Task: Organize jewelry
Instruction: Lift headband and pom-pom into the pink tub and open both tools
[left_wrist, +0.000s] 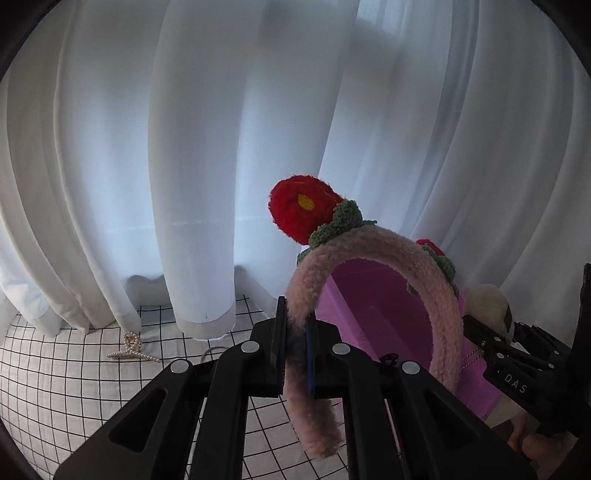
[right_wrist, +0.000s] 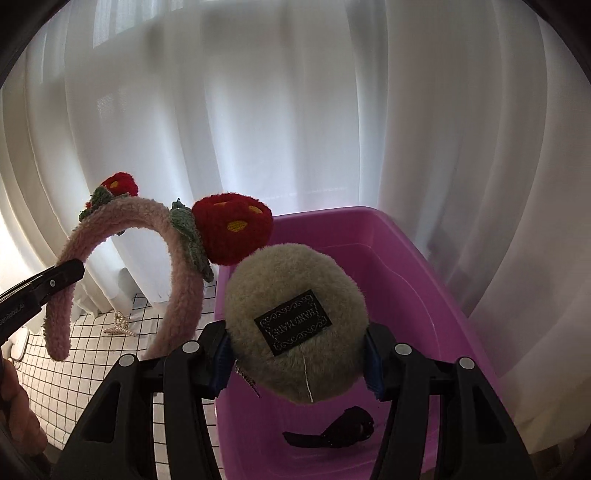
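A fuzzy pink headband, arched and thick-piled, is clamped near one end between the flat pads of the left gripper. Two red knitted flowers with yellow centres and green leaves are carried on its crown, above and ahead of that claw. The free end is seen hanging just below the pads, clear of the checked cloth.

A round beige plush pom-pom, bearing a black woven label, is squeezed between the blue-padded fingers of the right gripper; a thin bead chain appears to dangle beneath it, though this is blurred.

Directly ahead of and beneath the right claw a smooth purple plastic bin is seen, its rim open and its walls bare. A dark hair accessory is lying on its floor.

Left of the left claw, a pearl hair claw clip is lying on the cloth near the hem of the white curtain.
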